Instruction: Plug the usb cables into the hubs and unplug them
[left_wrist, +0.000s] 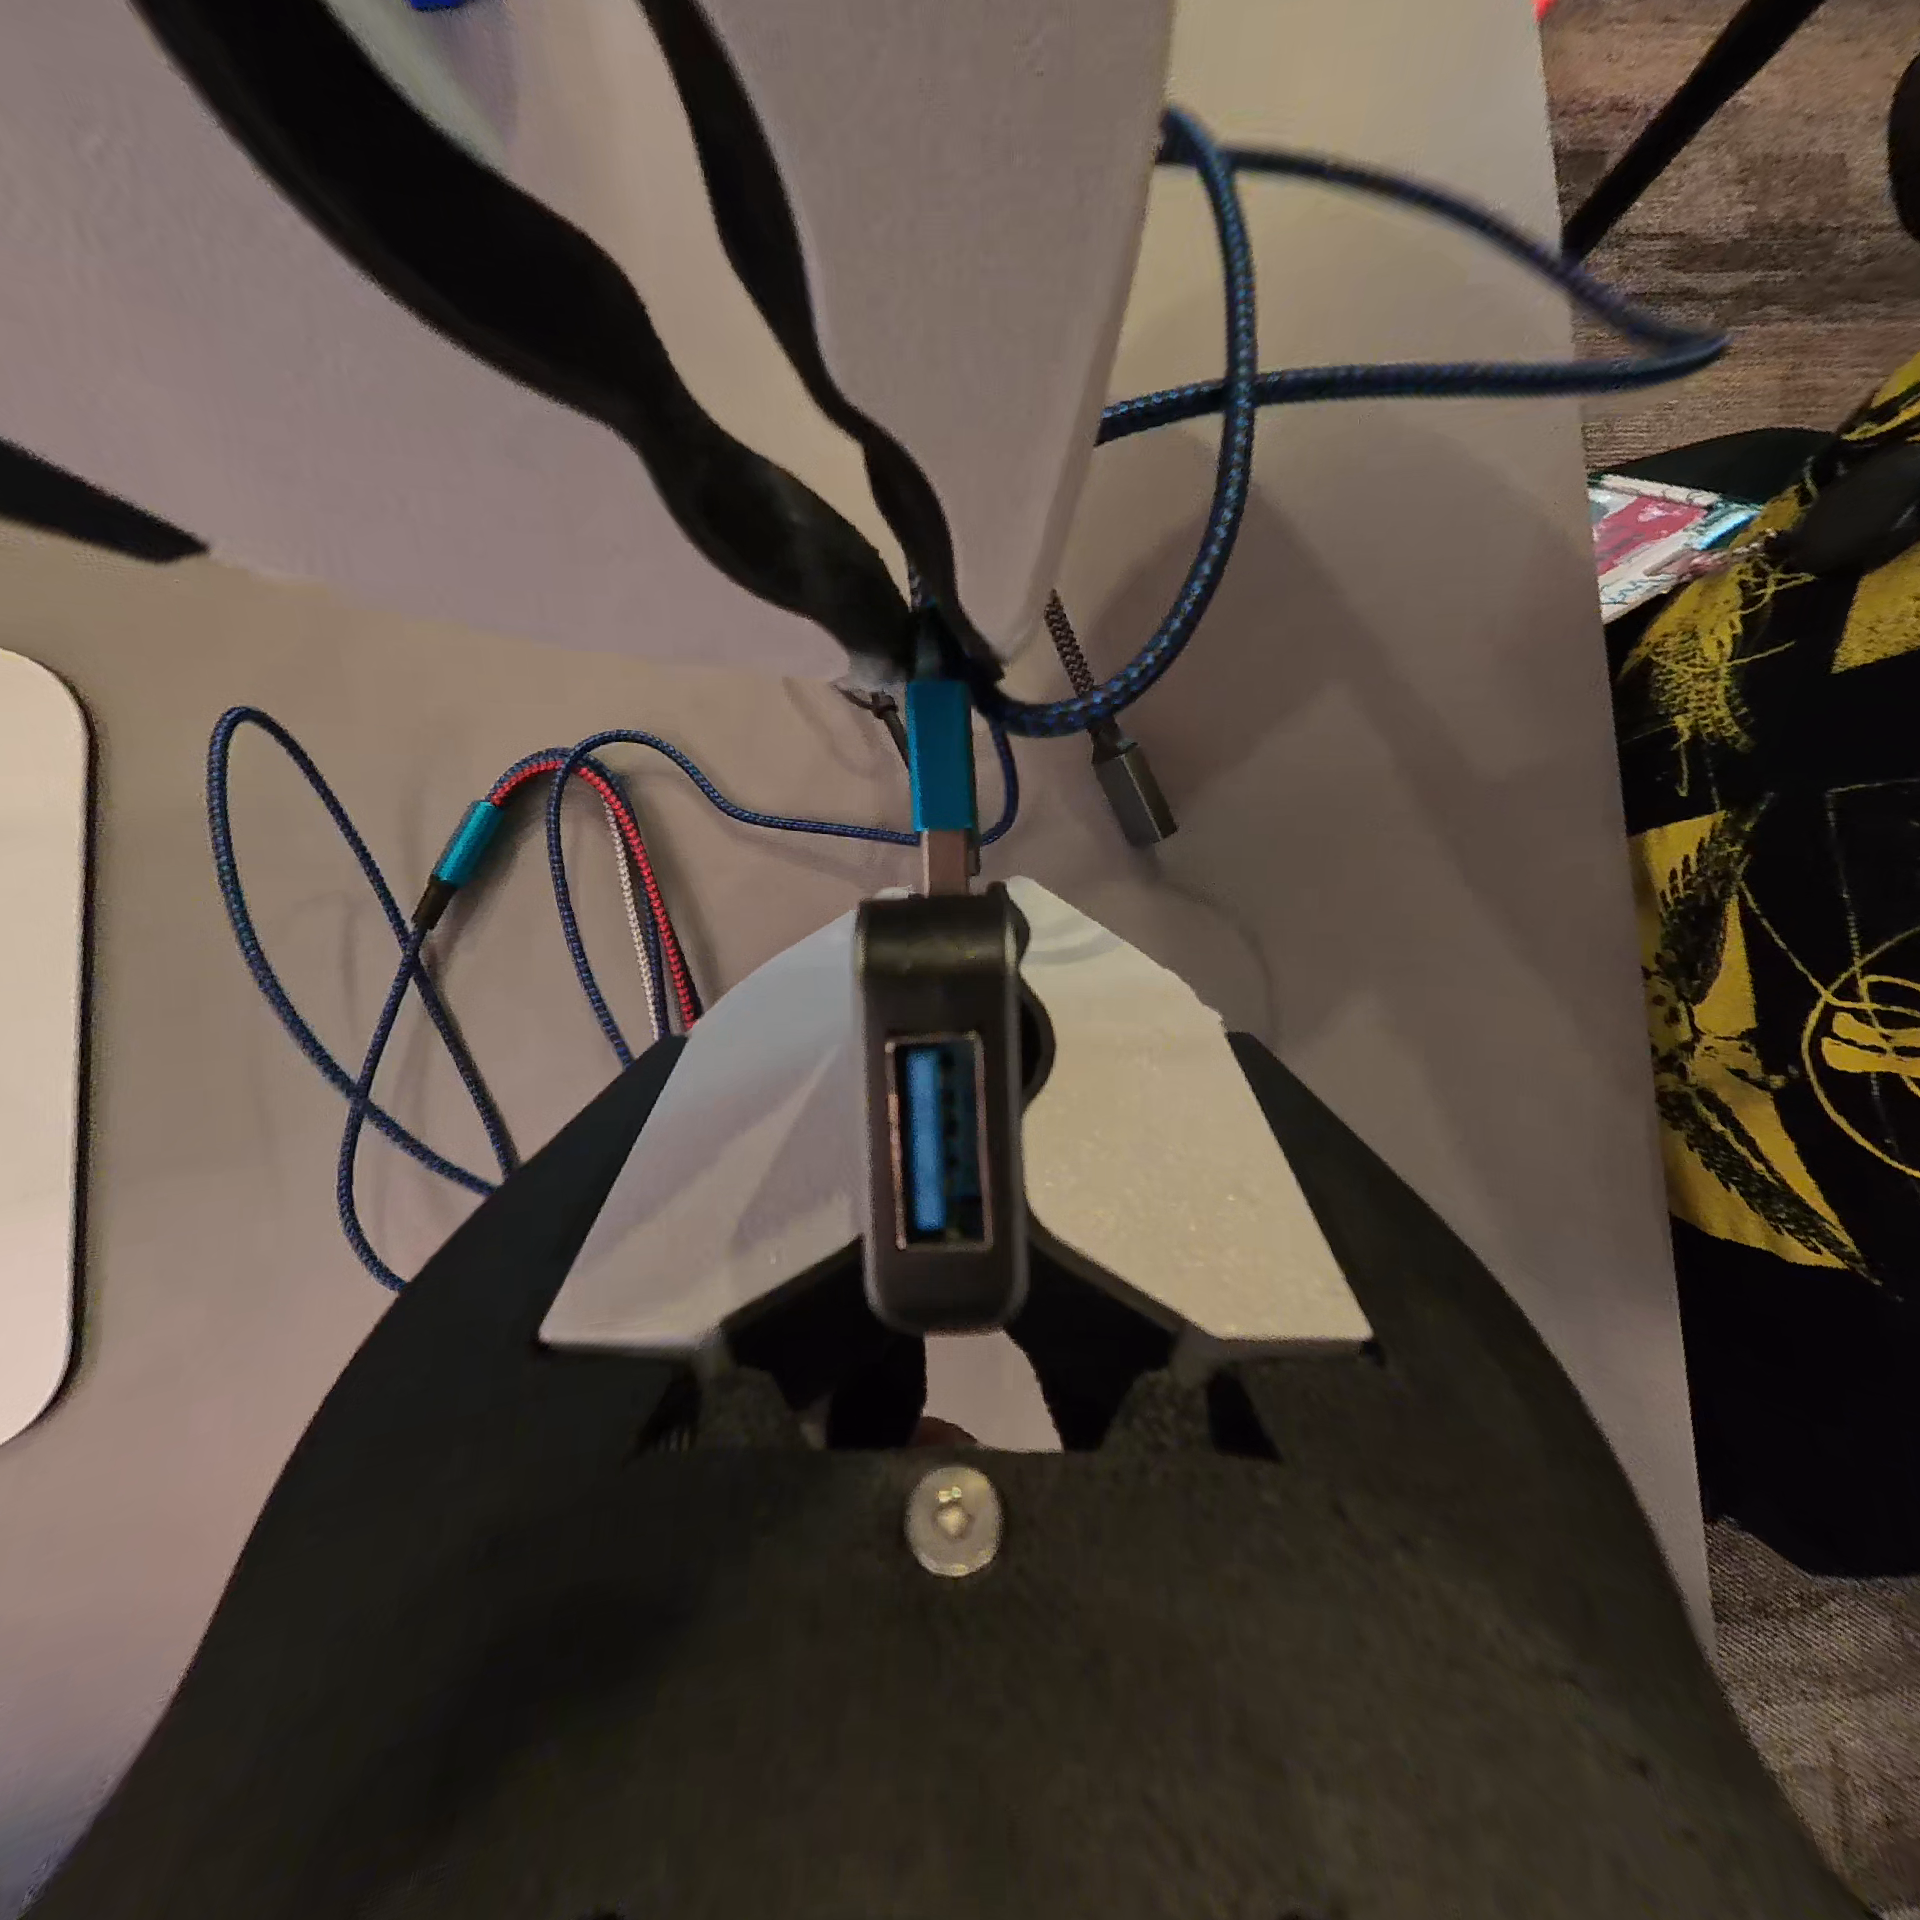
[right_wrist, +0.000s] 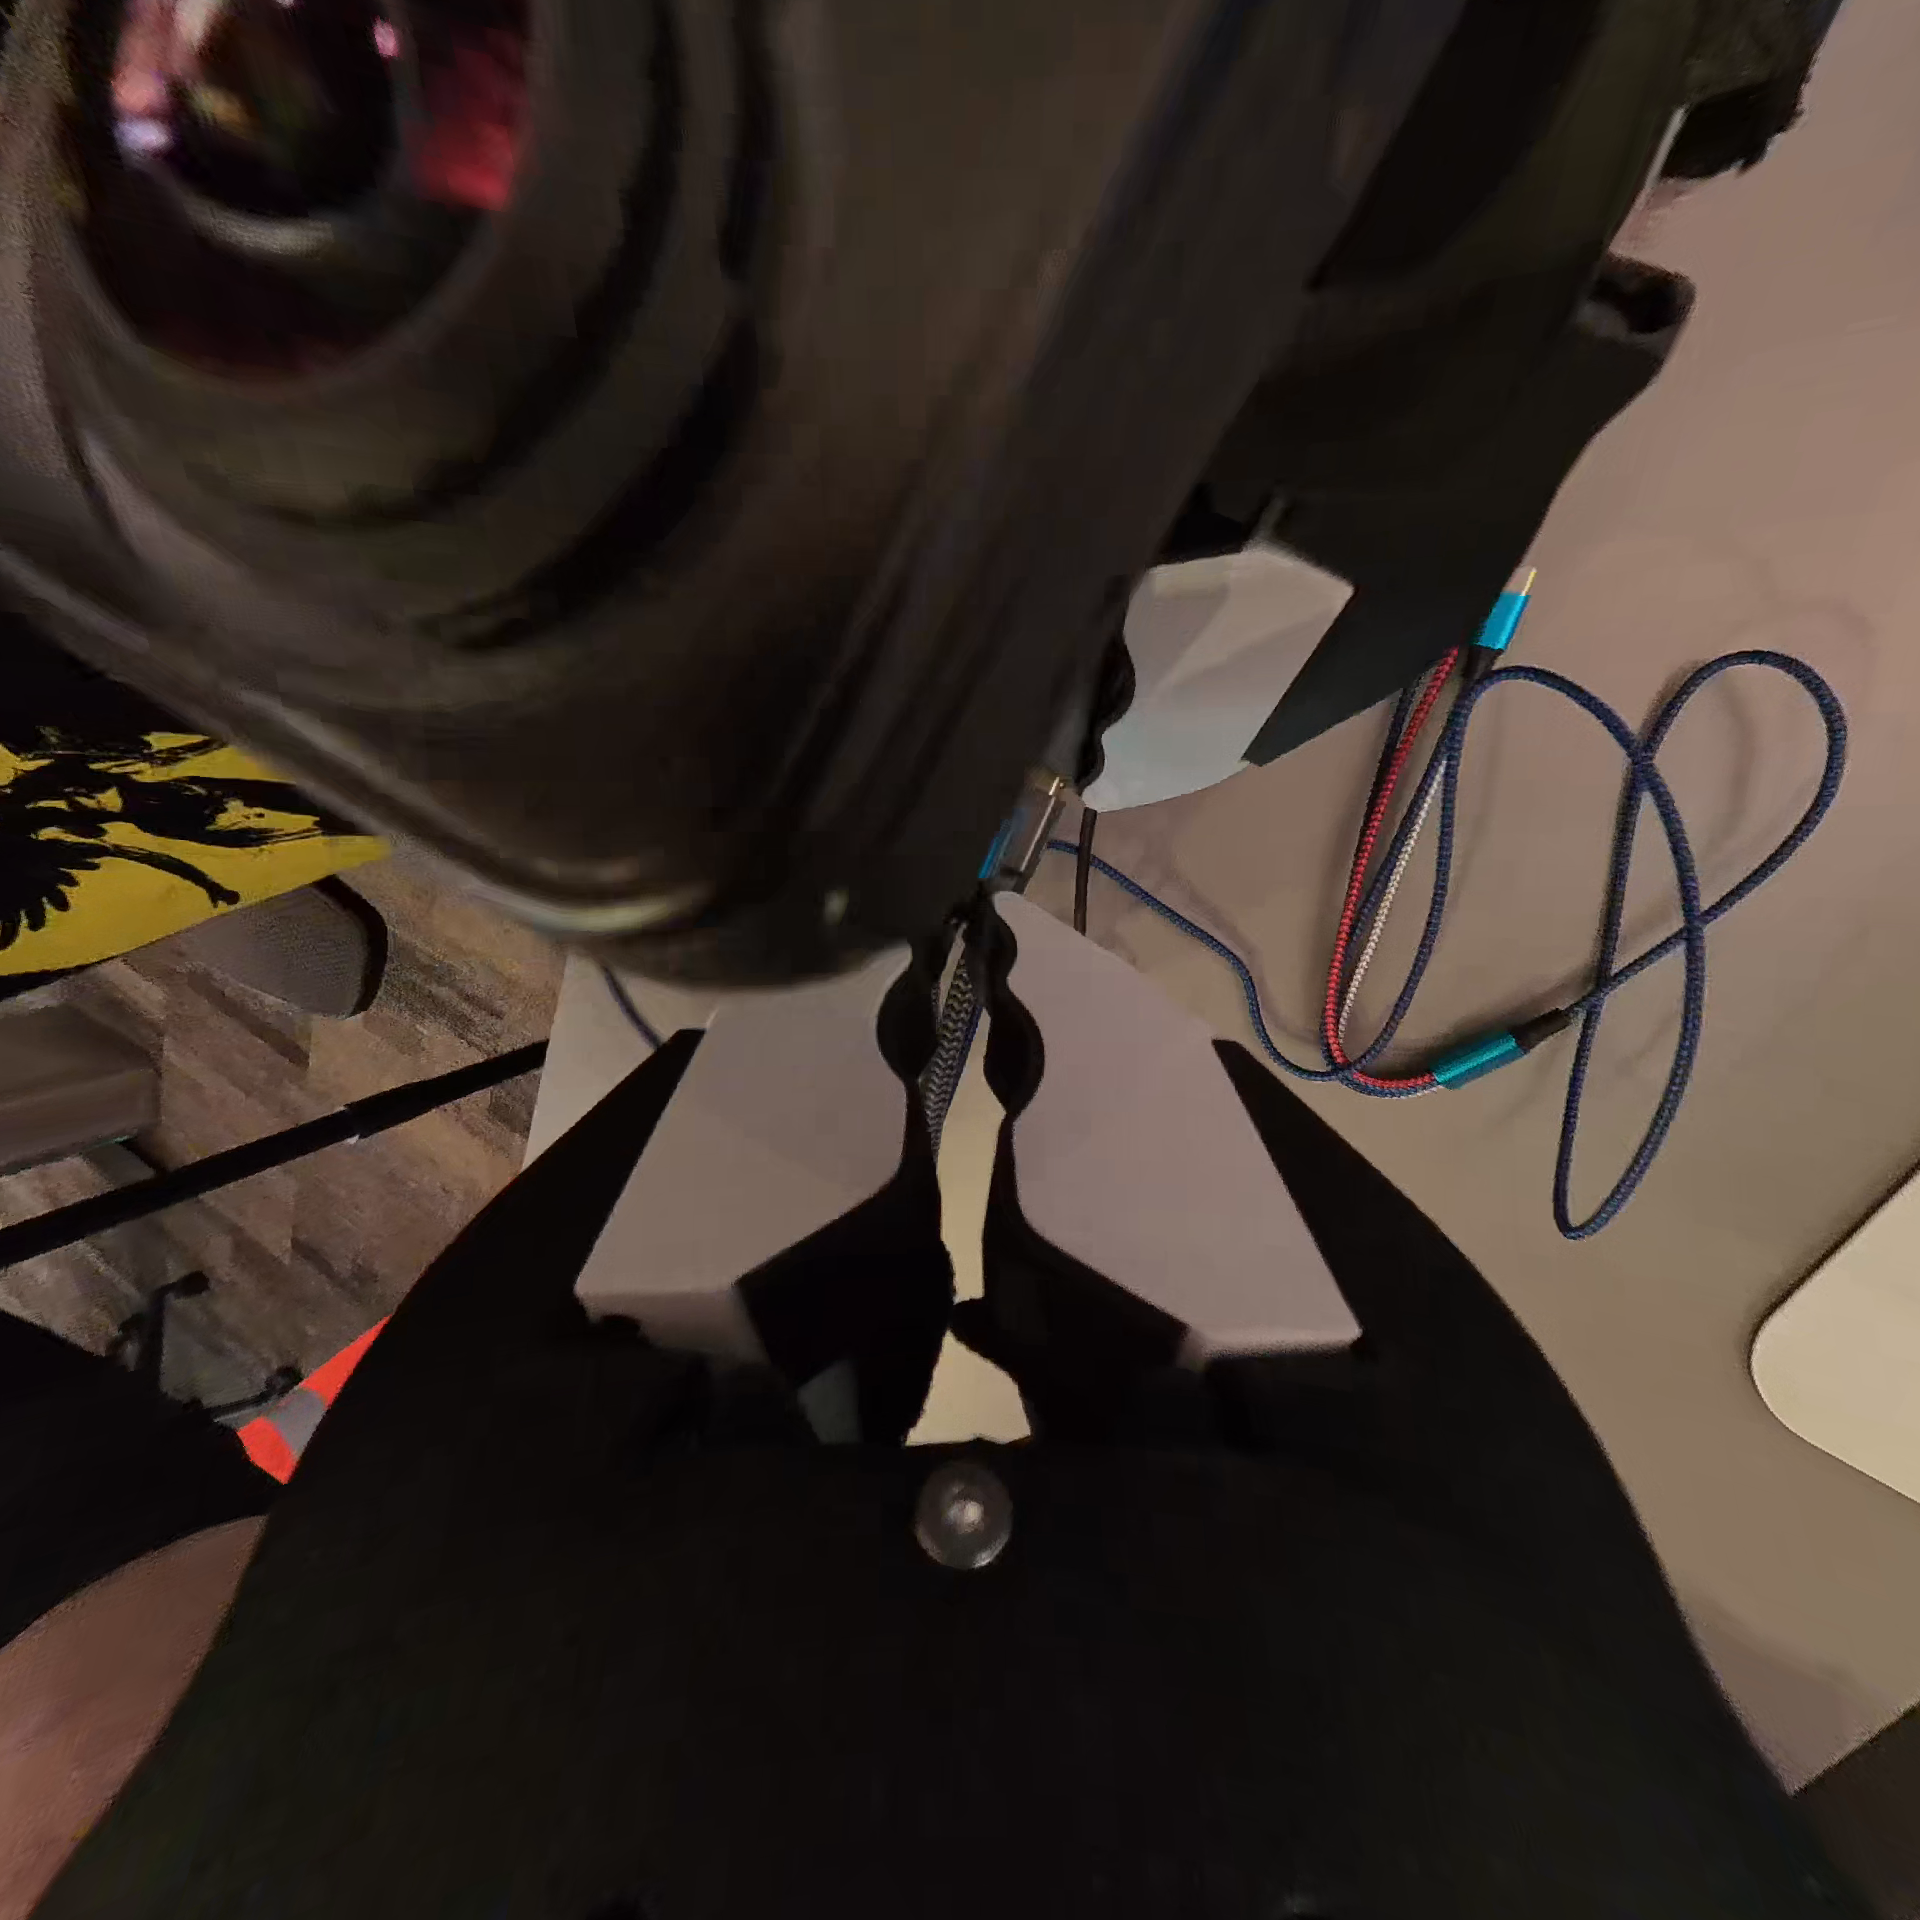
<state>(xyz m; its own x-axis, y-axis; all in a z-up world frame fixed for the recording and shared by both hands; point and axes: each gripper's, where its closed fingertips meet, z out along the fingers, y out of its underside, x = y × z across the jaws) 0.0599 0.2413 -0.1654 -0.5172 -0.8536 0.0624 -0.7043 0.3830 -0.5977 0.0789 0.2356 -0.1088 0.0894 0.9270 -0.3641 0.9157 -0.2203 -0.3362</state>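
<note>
In the left wrist view my left gripper (left_wrist: 951, 914) is shut on a dark USB hub (left_wrist: 940, 1101). The hub stands on edge between the white fingers (left_wrist: 748, 1122), with an empty blue port facing the camera. My right gripper (left_wrist: 935, 634) reaches in from above, shut on the cable end of a blue USB plug (left_wrist: 940, 758). The plug's metal tip (left_wrist: 945, 868) meets the hub's far end, and some metal still shows. In the right wrist view my right gripper (right_wrist: 961, 966) pinches the braided cable (right_wrist: 951, 1039) just behind the plug (right_wrist: 1023, 831). The left gripper's body (right_wrist: 520, 416) hides the hub there.
A blue, red and white braided cable bundle (left_wrist: 582, 883) lies on the grey table (left_wrist: 1351, 935) to the left; it also shows in the right wrist view (right_wrist: 1382, 883). A grey plug (left_wrist: 1132, 800) and a blue cable loop (left_wrist: 1236, 364) lie behind. A white slab (left_wrist: 31, 1039) lies at the left edge. Yellow-black cloth (left_wrist: 1766, 935) lies beyond the table's right edge.
</note>
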